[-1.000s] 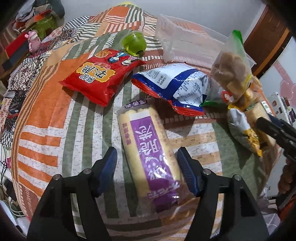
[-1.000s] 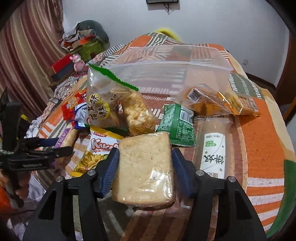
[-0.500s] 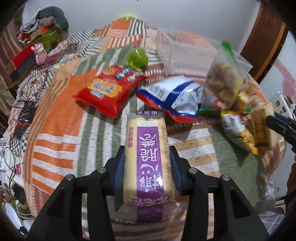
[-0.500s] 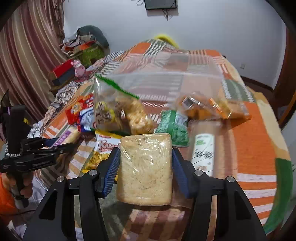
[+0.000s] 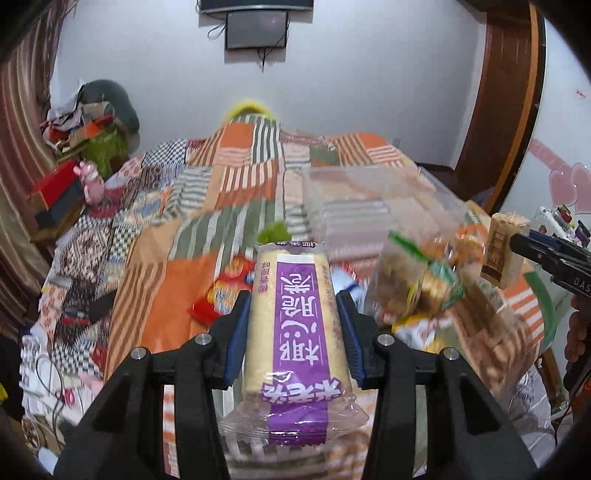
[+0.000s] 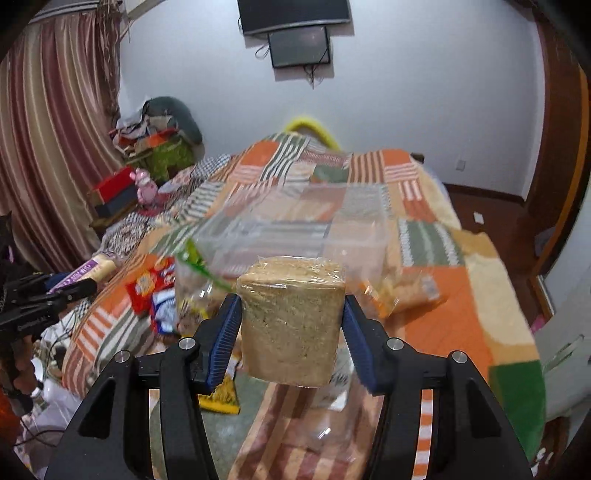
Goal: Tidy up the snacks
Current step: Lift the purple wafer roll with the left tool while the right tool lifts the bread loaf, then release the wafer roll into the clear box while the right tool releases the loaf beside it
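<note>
My left gripper point(image 5: 293, 332) is shut on a long cream snack pack with a purple label point(image 5: 299, 321), lifted off the bed. My right gripper point(image 6: 291, 325) is shut on a plastic-wrapped tan cake block point(image 6: 291, 317), also lifted. The cake block also shows at the right edge of the left wrist view point(image 5: 504, 251). A clear plastic bin point(image 6: 295, 236) stands on the patchwork quilt beyond both grippers. A red snack bag point(image 6: 147, 284), a blue-white bag point(image 6: 162, 310) and a clear bag with a green strip point(image 6: 195, 284) lie on the quilt below.
The patchwork quilt point(image 6: 480, 295) covers the bed. Orange-wrapped snacks point(image 6: 402, 291) lie right of the bin. A yellow snack bag point(image 6: 221, 398) lies under my right gripper. A pink toy point(image 6: 146, 190) and boxes sit at the bed's left. A screen hangs on the far wall point(image 6: 295, 22).
Both grippers have risen and tilted up with their snacks held. The left gripper closed on the purple-label pack a second ago. The quilt and snacks have dropped lower in both views.
</note>
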`<state>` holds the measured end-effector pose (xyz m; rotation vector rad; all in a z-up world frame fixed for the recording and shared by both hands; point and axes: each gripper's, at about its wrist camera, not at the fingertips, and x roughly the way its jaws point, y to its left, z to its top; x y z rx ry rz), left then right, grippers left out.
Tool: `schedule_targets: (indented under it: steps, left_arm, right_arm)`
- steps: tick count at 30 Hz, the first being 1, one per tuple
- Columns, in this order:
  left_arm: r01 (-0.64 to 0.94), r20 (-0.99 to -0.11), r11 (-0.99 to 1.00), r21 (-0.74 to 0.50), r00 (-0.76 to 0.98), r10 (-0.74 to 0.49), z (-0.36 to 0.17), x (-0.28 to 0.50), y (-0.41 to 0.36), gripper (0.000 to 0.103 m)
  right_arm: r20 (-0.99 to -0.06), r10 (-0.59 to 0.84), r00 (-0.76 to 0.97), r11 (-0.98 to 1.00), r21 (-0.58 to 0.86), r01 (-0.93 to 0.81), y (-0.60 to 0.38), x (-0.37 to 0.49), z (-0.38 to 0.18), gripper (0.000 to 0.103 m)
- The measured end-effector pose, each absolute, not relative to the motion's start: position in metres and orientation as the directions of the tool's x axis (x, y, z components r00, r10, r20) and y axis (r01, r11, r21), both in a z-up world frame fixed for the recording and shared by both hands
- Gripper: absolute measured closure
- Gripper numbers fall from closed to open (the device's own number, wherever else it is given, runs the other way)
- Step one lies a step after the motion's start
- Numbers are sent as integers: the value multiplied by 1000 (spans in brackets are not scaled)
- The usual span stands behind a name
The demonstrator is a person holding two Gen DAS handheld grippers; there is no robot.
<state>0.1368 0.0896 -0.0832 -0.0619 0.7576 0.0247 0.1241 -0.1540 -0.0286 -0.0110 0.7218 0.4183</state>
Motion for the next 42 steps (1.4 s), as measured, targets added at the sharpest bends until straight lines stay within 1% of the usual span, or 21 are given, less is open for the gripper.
schedule_targets:
  steps: [5,10,18,25,34,42]
  left_arm:
    - [-30,-669,999,-33,744,1,-72,164,84,58]
    - [4,-656,999,-37,754,-28,-63,197,75,58]
    - [49,-653,998,-28,755,-55,-65,245,62,58]
    - [77,-688,996,-37,722,-81,-86,290,52,58]
    - [99,-710,995,-4,701,-73,-109,332,41,58]
    - [123,-737,992,-40,666,-112,-124,363,39,58]
  right_arm:
    - [-607,338,719,932,109,-346,-163,143,-11,51]
    - [-583,312,750,941,80,-329,-164,162,-1,51]
    - [-585,301,753,941,57,-332,-158,191,-7,51]
    - [-602,317,733,935,68,-348,-146,219,-20,51]
    - [-654,313,689,926,49,-375,-130,249,-47,51]
    - [-706,318,633,917,59,-394,-125,277,-65,51]
